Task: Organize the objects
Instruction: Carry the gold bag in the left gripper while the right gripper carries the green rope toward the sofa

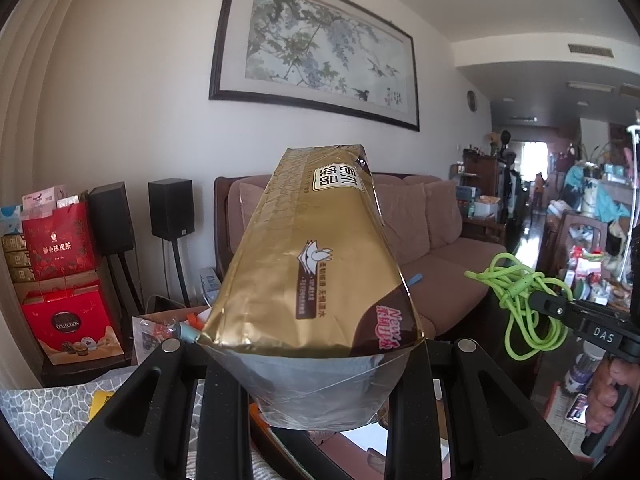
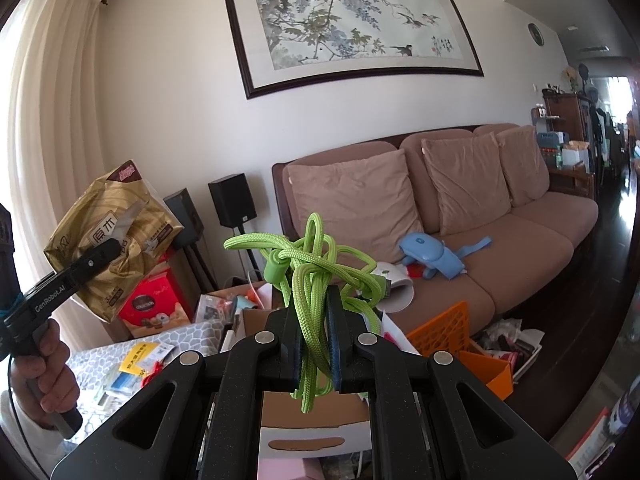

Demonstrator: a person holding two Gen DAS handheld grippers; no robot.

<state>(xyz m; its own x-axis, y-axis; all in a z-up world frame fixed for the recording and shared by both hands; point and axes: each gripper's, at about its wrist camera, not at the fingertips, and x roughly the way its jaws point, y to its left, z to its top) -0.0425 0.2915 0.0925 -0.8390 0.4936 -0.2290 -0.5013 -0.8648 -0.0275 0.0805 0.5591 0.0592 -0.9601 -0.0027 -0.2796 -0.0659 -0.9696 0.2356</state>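
Above the cluttered sofa [image 2: 520, 240], left fingers [image 2: 102, 254] clamping gold tissue pack [image 1: 320, 248], right fingers [image 2: 336, 320] pinching green cord [image 2: 312, 276].

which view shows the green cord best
The right wrist view: the green cord sits centre frame, tangled in loops, pinched between the right gripper pads, with its braid clearly visible. The left wrist view shows the same cord only at the right edge, smaller, dangling from that gripper beside the gold tissue pack.

Cluttered living room in daylight
A framed ink painting [image 2: 352, 26] hangs on the white wall above a pink sofa [image 2: 472, 216]; black speakers [image 2: 232, 200] and pale curtains [image 2: 48, 128] stand left.
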